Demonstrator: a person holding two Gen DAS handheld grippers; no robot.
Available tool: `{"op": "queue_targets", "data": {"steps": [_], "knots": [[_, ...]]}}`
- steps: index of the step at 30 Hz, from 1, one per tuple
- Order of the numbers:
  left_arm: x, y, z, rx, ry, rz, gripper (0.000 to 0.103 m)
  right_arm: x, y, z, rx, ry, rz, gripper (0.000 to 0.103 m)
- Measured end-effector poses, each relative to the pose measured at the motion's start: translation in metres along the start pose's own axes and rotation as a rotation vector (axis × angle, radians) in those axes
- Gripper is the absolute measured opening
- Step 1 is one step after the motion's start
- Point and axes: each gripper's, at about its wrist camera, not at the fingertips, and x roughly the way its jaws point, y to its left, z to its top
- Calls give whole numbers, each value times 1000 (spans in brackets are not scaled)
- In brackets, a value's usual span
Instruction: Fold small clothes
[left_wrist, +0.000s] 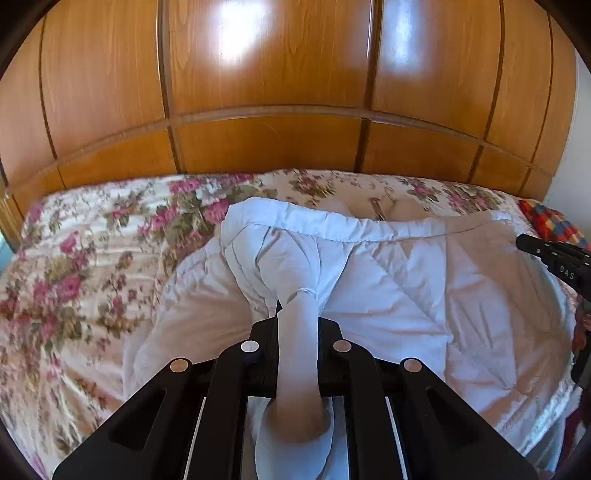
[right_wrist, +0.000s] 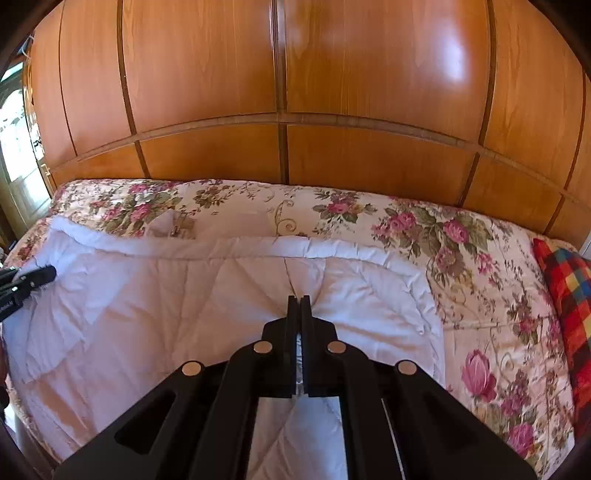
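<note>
A white quilted cloth (left_wrist: 406, 295) lies spread over the flowered bedspread (left_wrist: 74, 277). My left gripper (left_wrist: 298, 310) is shut on a gathered fold of this cloth near its left side. The pinched fold stands up between the jaws and runs back toward the camera. In the right wrist view the same cloth (right_wrist: 166, 314) fills the middle, with the left gripper (right_wrist: 33, 278) at the far left edge. My right gripper (right_wrist: 300, 298) is shut with its tips on the cloth's right part. Creases run to the tips there. Its black tip (left_wrist: 528, 243) shows at the right edge of the left wrist view.
A tall wooden panelled wall (right_wrist: 280, 92) rises behind the bed. A chequered red cushion (right_wrist: 569, 295) lies at the bed's right end. A small pale item with a metal part (right_wrist: 173, 225) sits just beyond the cloth's far hem. Flowered bedspread (right_wrist: 480, 295) surrounds the cloth.
</note>
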Motion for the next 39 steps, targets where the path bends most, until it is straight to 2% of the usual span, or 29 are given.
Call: {"op": "queue_targets", "data": {"steps": [6, 9, 11, 13, 15, 19, 25, 27, 30, 32, 33, 36, 39], "knots": [[42, 6, -8, -21, 50, 31, 9, 35, -3, -4, 27, 30, -4, 1], [55, 11, -18, -30, 40, 25, 16, 51, -2, -10, 26, 39, -12, 1], [63, 19, -24, -59, 31, 17, 27, 59, -3, -12, 24, 45, -21, 0], [68, 26, -27, -91, 26, -4, 32, 69, -3, -14, 17, 52, -38, 0], [74, 35, -29, -137, 19, -16, 32, 76, -7, -14, 28, 53, -34, 0], [79, 44, -33, -197, 3, -55, 34, 88, -16, -16, 75, 44, -1, 0], [79, 41, -35, -191, 4, -48, 36, 88, -22, -17, 113, 31, 33, 0], [75, 40, -36, -189, 0, -43, 40, 85, -22, -17, 114, 23, 41, 0], [62, 38, -37, -188, 2, -20, 55, 79, -24, -16, 124, 13, 69, 3], [50, 37, -35, -188, 8, -7, 70, 72, -28, -14, 141, 12, 89, 6], [45, 37, -33, -190, 6, -4, 71, 67, -28, -12, 146, 11, 87, 12], [30, 37, -24, -204, -18, 16, 77, 50, -23, -6, 132, -16, 87, 52], [18, 37, -11, -214, -58, 9, 77, 32, -8, 1, 52, -56, 52, 54]]}}
